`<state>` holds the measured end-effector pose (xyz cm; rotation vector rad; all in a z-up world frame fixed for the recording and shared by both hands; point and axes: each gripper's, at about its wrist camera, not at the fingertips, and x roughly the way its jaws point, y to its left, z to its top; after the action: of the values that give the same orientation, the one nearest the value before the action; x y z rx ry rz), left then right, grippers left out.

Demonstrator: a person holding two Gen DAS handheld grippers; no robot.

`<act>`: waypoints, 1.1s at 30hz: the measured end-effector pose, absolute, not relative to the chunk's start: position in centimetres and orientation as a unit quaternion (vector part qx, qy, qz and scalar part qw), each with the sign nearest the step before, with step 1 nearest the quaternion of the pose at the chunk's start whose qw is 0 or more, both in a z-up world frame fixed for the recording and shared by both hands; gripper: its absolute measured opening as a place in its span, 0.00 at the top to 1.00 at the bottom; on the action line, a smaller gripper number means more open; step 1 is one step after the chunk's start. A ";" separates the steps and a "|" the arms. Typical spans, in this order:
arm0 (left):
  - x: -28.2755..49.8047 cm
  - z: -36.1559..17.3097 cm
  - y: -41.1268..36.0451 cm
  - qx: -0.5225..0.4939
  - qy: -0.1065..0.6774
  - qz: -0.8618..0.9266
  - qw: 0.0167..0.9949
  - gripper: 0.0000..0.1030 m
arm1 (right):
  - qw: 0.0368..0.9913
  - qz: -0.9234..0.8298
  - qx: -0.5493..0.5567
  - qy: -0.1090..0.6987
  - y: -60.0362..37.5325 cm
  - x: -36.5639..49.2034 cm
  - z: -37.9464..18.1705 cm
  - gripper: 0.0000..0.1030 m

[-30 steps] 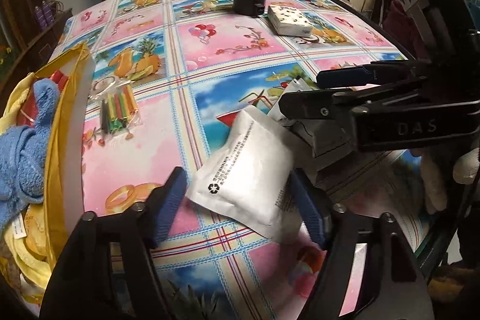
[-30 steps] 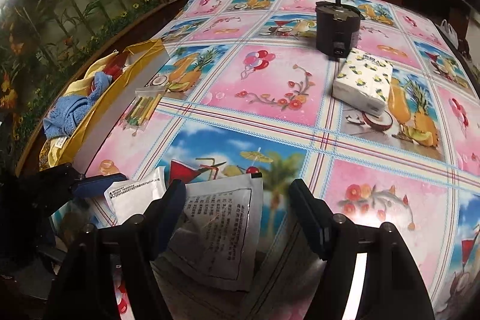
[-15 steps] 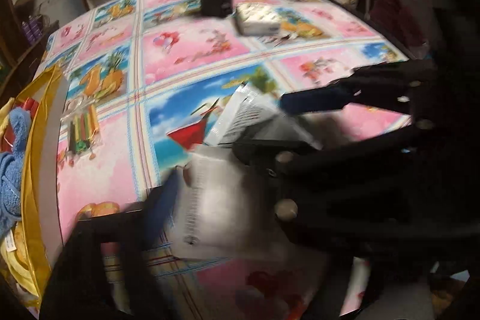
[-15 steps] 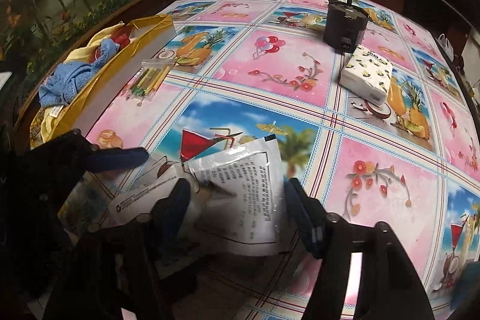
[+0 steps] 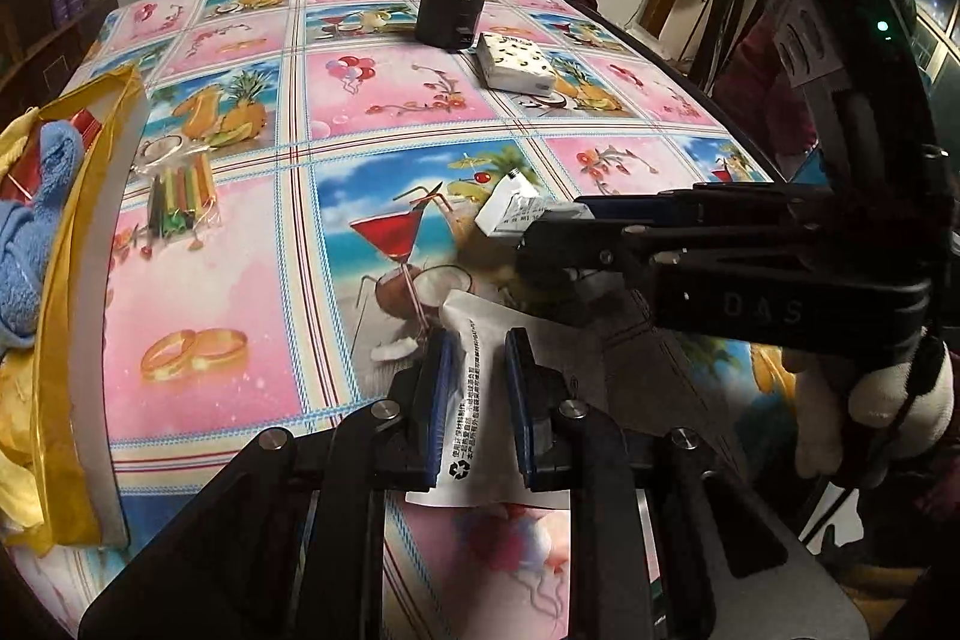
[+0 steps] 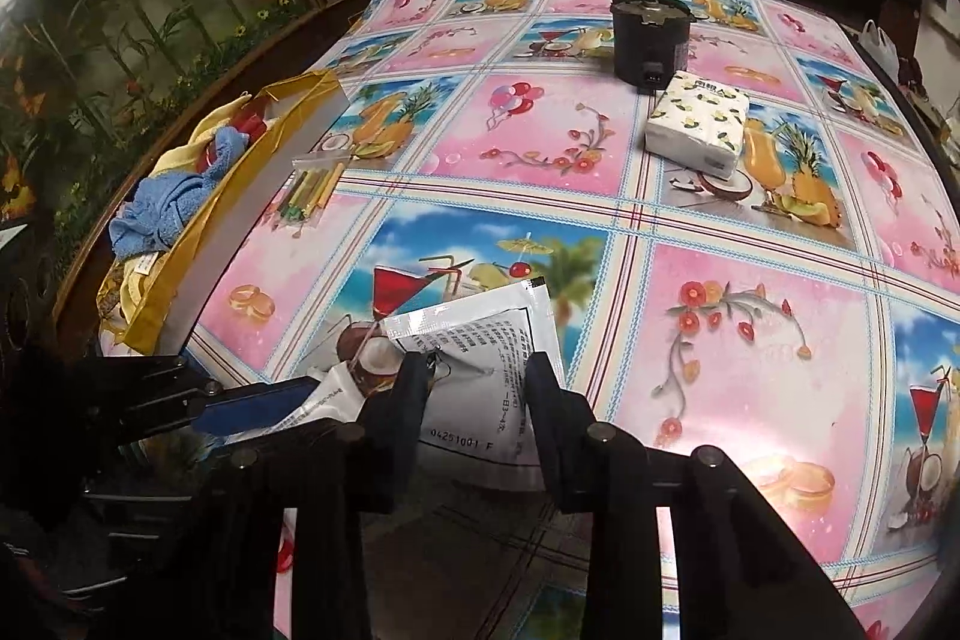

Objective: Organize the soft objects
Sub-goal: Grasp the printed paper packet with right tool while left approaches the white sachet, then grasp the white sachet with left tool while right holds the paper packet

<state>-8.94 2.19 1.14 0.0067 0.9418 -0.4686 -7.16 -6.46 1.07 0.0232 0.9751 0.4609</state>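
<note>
My left hand-held gripper (image 5: 477, 388) clamped on white pouch (image 5: 480, 400), pinched between pads; my right hand-held gripper (image 6: 474, 400) closed on printed sachet (image 6: 480, 370). Both just above counter (image 6: 750, 340). Yellow bag (image 5: 72, 280) with blue towel (image 5: 30, 220) far left

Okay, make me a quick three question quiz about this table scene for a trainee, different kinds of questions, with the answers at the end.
1. True or false: the left tool is shut on a white pouch.
2. What does the right tool grip? A) tissue pack B) printed sachet C) blue towel
3. Fill in: the blue towel lies in the ___ bag.

Key: 1 true; 2 B, the printed sachet; 3 yellow.
</note>
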 end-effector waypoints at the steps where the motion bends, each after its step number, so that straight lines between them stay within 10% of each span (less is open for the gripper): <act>1: -9.1 1.2 2.3 0.004 0.450 -0.223 0.865 0.83 | 0.861 0.217 0.010 0.461 -6.6 -7.2 1.1 0.65; 5: -9.5 1.4 2.9 -0.008 0.458 -0.232 0.858 0.78 | 0.868 0.219 -0.018 0.446 -6.2 -7.7 1.8 0.54; 8: -9.7 1.6 3.3 -0.012 0.457 -0.227 0.860 0.53 | 0.877 0.208 -0.056 0.429 -5.6 -8.1 2.2 0.25; 16: -11.6 0.1 -2.3 0.122 0.435 -0.218 0.865 0.32 | 0.866 0.202 -0.081 0.450 -5.2 -6.5 -0.3 0.24; 24: -11.2 1.2 -0.4 0.042 0.447 -0.259 0.855 0.76 | 0.864 0.228 -0.038 0.447 -6.1 -7.0 1.1 0.66; 33: -11.5 2.3 3.8 -0.030 0.438 -0.253 0.862 0.83 | 0.869 0.229 0.000 0.439 -6.9 -7.5 1.6 0.69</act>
<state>-11.53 3.76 2.33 -0.0623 0.9179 -0.5297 -7.50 -6.92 1.63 0.0002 0.9184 0.4788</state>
